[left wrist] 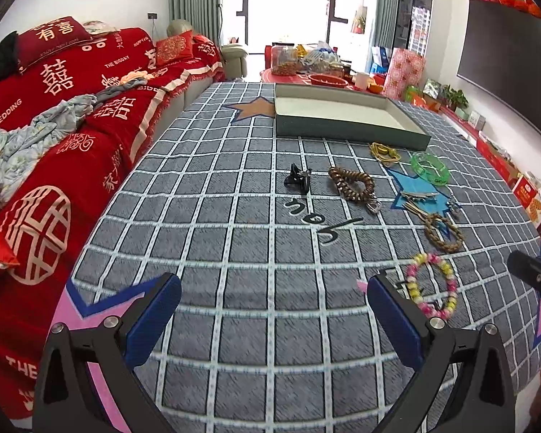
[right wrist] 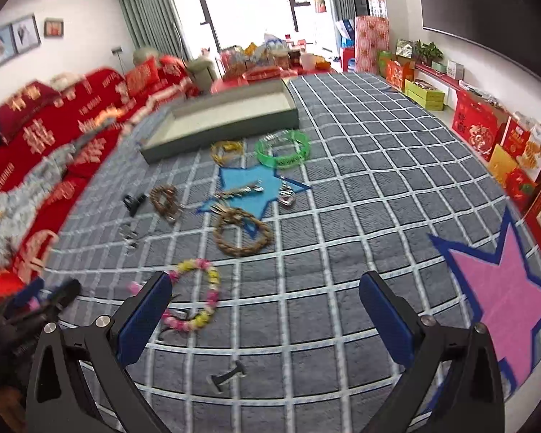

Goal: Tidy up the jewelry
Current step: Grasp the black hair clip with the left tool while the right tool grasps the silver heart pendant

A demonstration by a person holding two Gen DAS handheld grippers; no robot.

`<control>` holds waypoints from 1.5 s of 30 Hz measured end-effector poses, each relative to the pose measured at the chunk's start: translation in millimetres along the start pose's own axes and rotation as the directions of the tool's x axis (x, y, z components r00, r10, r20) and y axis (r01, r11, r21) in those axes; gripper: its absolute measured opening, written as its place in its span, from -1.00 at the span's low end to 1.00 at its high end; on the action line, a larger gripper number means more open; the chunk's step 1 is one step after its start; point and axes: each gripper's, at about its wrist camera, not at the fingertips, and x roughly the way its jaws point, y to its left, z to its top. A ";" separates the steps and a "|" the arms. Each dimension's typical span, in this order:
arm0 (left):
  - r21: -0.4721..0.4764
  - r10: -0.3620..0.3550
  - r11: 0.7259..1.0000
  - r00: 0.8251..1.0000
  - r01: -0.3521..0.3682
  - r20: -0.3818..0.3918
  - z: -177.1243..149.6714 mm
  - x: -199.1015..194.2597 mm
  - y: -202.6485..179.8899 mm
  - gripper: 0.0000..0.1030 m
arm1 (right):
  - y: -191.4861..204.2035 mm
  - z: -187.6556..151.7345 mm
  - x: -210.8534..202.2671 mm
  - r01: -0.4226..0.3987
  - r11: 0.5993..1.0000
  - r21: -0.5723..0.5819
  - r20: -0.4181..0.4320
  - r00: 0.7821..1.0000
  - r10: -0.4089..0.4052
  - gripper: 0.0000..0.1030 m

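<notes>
Jewelry lies scattered on a grey checked cloth (left wrist: 256,245). A shallow grey tray (left wrist: 342,122) sits at the far side, also in the right wrist view (right wrist: 227,122). A pink-yellow bead bracelet (left wrist: 432,285) lies by my left gripper's right finger and by my right gripper's left finger (right wrist: 198,299). Beyond lie a braided ring (right wrist: 241,234), a green bangle (right wrist: 283,149), a yellow chain (right wrist: 227,149), a brown coil (left wrist: 353,182) and a black claw clip (left wrist: 297,176). My left gripper (left wrist: 274,310) and right gripper (right wrist: 265,306) are open and empty.
A red-covered sofa (left wrist: 72,126) runs along the left. Red gift boxes (right wrist: 515,151) line the right wall under a dark TV (left wrist: 505,61). A cluttered red table (left wrist: 317,68) stands behind the tray. A small black piece (right wrist: 227,375) lies between my right fingers.
</notes>
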 end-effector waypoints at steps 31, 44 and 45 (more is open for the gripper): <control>0.125 -0.040 0.990 0.980 0.065 -0.195 91.2 128.3 -32.4 -0.01 | 1.9 87.6 129.0 0.081 0.985 -0.154 -0.228 0.967 -0.115 -0.25; 0.106 -0.136 0.983 0.984 0.148 -0.117 128.0 83.9 -25.0 -0.28 | -5.4 132.1 105.2 -0.100 0.995 -0.006 -0.208 0.973 0.096 -0.66; 0.092 -0.153 0.982 0.982 0.163 -0.108 136.7 78.9 -23.5 -0.28 | -5.8 142.2 101.5 -0.121 0.993 0.007 -0.199 0.973 0.120 -0.66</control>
